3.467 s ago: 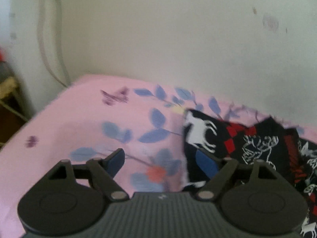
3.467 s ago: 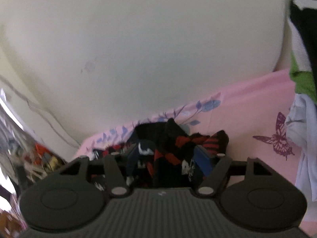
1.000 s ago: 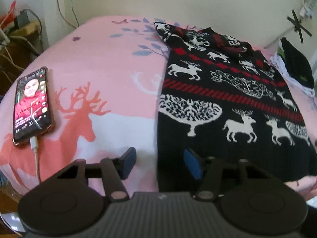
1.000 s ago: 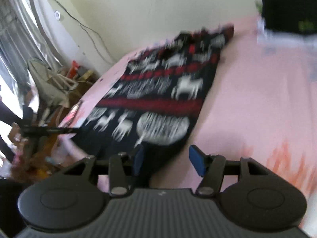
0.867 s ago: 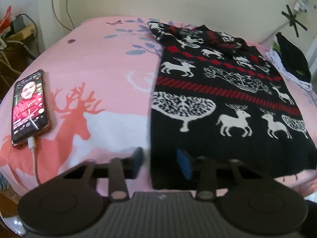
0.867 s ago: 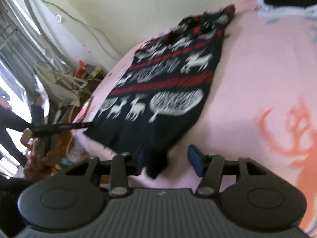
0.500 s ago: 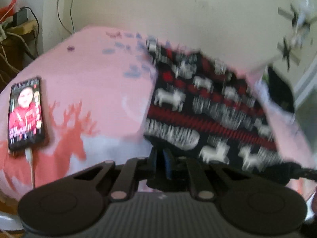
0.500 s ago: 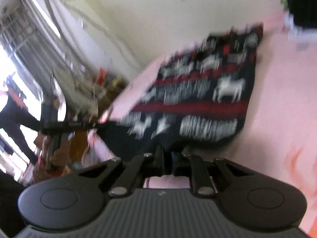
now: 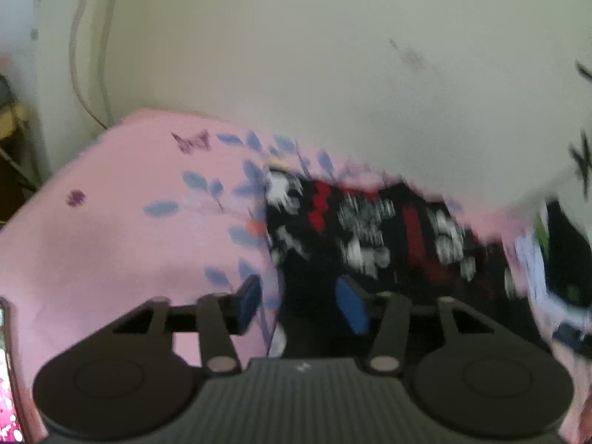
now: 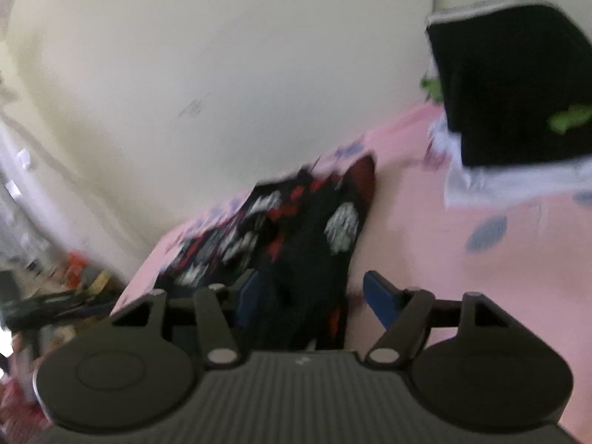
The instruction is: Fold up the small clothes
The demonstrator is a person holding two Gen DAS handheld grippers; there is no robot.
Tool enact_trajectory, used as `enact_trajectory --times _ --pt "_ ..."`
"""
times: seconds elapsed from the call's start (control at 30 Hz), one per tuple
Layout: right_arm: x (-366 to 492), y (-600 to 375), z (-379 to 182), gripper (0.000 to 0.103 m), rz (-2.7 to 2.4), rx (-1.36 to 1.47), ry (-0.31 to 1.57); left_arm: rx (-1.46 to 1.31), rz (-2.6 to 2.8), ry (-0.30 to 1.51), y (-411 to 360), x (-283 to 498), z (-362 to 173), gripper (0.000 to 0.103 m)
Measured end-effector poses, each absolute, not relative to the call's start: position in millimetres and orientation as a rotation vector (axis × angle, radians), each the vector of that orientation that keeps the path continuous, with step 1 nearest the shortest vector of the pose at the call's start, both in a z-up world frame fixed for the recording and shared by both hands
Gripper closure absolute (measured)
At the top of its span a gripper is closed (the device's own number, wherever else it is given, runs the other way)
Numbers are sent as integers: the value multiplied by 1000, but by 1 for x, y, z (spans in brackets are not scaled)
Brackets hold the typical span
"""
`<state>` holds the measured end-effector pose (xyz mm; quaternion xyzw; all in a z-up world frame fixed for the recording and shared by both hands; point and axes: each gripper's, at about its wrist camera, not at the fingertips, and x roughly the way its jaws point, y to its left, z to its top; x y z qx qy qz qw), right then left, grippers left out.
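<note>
A black knitted sweater (image 9: pixel 373 229) with white deer and red stripes lies bunched toward the far end of the pink bedsheet (image 9: pixel 111 222), by the wall. My left gripper (image 9: pixel 301 305) is open, its blue pads astride the sweater's near left edge. In the right wrist view the sweater (image 10: pixel 296 244) lies folded up the bed, and my right gripper (image 10: pixel 310 298) is open with the sweater's near edge between its pads. Both views are blurred.
A cream wall (image 9: pixel 333 55) rises just behind the bed. A phone (image 9: pixel 5 388) lies at the bed's left edge. A pile of black, white and green clothes (image 10: pixel 510 92) sits at the right. Clutter (image 10: pixel 55 285) stands beside the bed at the left.
Both grippers shut on the sweater's near hem half a second ago and carried it up the bed toward the wall. Now both are open and the sweater lies doubled over.
</note>
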<state>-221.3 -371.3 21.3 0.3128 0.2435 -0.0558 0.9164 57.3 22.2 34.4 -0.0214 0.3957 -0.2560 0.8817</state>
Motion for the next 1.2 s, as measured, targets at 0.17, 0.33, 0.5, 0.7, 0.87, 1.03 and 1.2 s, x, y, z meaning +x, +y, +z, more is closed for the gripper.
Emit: enact_trajectory --times 0.17,0.33,0.5,0.7,0.87,1.03,1.2 --pt "-245 -363 -2 36 -57 660 599 38 -555 917 26 47 3 47" --pt "-231 -349 -11 83 7 691 641 67 -547 987 17 47 -9 88" --pt "-251 -349 5 96 14 673 635 56 -568 997 31 36 2 92" --pt "-249 -354 1 62 -20 736 688 95 -568 1043 25 42 0 77" --pt "-258 -346 7 36 7 716 689 143 -651 1057 21 25 1 36" --pt "-236 -340 -9 58 42 778 639 80 -616 1037 16 26 -3 78" --pt "-209 -345 -13 87 48 862 656 -156 -601 1123 29 46 -5 84"
